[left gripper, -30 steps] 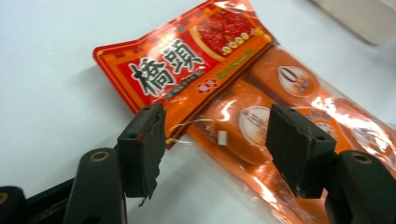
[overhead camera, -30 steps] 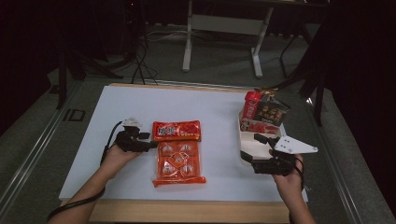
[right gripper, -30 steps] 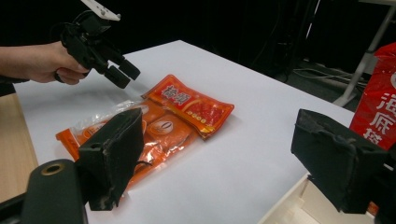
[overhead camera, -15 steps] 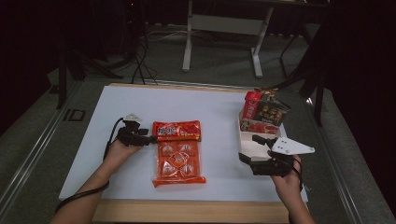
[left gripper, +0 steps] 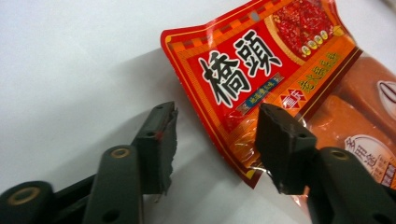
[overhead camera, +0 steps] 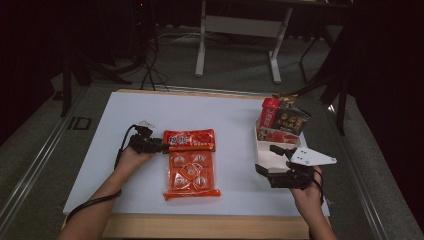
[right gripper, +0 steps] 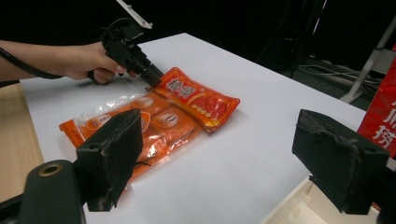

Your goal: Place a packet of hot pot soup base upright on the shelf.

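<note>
My left gripper (overhead camera: 159, 145) is at the near-left corner of the red sauce packet (overhead camera: 190, 139), which lies flat on the white table (overhead camera: 100, 165), its lower edge overlapping the top of the clear orange snack pack (overhead camera: 191, 173). In the left gripper view my jaws stand apart and have just been closing; the packet's (left gripper: 261, 74) corner sits between them, one jaw on bare table, the other over the packet's edge. Pads aren't pressing yet, as far as I can tell.

Handling, my guess: flat foil/plastic pouch, light, soft, w/ a glossy film that looks slippery. Filling prob. pasty, so it'll sag and fold if lifted by one corner. Not fragile, but a hard pinch on the belly could stress the seal. Best hold = the sealed border strip along the short edge, where it's flat and stiffest; bite deep enough that the film doesn't slide out. Since it lies flat, the lower jaw has to get under the edge first, so tilt and scoop at the corner, which curls up a bit already.

Watch: the snack pack (right gripper: 140, 126) under it may drag along, both films being slick.

My right gripper (overhead camera: 280, 167) rests near the white tray (overhead camera: 267, 157) w/ the boxed goods (overhead camera: 282, 120), jaws wide apart, nothing between them. In the right gripper view the left gripper (right gripper: 152, 77) meets the packet's (right gripper: 201, 100) far corner.
</note>
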Demonstrator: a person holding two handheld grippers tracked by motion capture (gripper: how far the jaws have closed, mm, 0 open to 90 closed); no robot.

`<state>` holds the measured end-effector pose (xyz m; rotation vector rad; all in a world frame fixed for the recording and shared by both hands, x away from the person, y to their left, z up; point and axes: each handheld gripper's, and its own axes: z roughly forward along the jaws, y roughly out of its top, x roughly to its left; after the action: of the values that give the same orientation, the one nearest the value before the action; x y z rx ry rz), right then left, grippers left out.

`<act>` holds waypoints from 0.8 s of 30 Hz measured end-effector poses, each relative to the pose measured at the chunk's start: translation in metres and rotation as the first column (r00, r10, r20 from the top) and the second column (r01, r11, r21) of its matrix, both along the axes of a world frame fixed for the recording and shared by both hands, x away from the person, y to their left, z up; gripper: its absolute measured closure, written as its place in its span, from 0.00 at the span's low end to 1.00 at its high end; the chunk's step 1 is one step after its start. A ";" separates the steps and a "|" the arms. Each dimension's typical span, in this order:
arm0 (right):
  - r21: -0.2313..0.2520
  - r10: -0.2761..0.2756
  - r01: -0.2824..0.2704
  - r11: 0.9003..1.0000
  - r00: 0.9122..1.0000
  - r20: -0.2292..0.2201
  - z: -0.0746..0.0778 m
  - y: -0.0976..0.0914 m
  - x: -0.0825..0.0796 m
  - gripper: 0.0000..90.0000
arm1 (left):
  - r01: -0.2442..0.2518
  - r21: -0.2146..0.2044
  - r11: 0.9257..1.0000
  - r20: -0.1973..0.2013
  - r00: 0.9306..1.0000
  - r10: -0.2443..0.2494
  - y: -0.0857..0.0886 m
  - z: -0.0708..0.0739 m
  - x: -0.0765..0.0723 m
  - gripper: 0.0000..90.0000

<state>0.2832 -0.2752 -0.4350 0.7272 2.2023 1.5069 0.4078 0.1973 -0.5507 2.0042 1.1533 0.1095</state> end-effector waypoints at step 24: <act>-0.003 0.010 -0.010 1.000 1.000 -0.011 -0.002 0.001 0.002 0.18 | 0.065 0.030 0.997 -0.016 0.998 -0.065 -0.031 0.004 0.007 0.92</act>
<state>0.2852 -0.2737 -0.4371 0.7265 2.2187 1.5081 0.4145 0.1659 -0.5466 2.0703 1.1008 0.0793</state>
